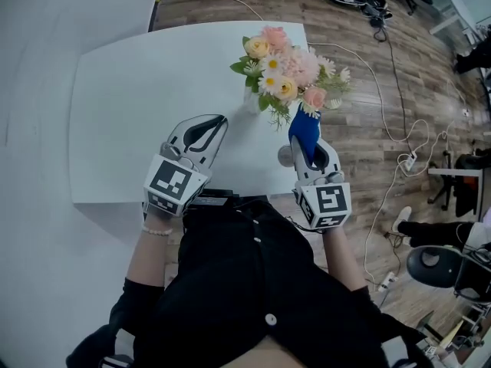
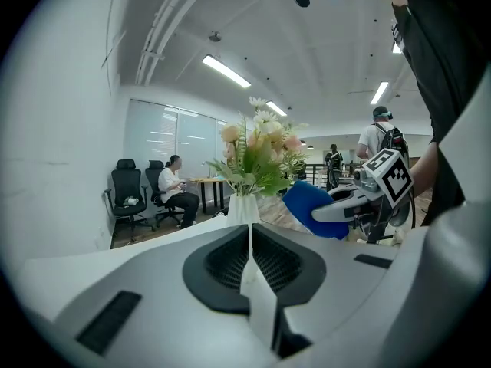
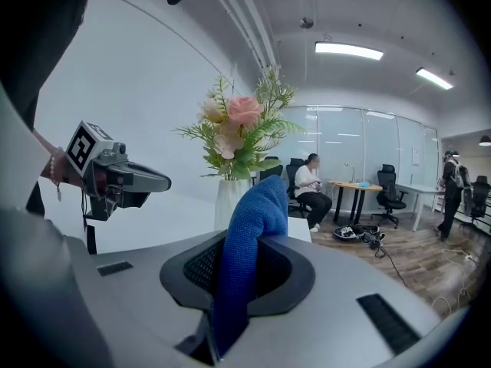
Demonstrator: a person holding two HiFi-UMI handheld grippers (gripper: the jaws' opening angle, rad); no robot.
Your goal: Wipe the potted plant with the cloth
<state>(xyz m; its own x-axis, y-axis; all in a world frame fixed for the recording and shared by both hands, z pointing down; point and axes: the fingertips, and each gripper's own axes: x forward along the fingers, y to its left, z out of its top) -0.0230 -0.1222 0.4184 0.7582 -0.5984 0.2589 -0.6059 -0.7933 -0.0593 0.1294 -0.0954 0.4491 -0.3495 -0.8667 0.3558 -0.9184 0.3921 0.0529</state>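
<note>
At the tabletop's (image 1: 130, 106) far right, the potted plant (image 1: 285, 69) stands just past the tongs. Right tongs (image 1: 308, 142) clamp the soft, limp blue cloth (image 3: 249, 236). Left tongs (image 1: 219, 121) are closed and empty. Petals look fragile and the vase (image 1: 252, 100) tippy, so brace the vase.

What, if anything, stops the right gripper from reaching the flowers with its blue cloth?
Probably nothing, so yes. The right gripper holds the blue cloth close to the near side of the flowers, with nothing between them. The left gripper, fingers shut and empty, is off to one side.
</note>
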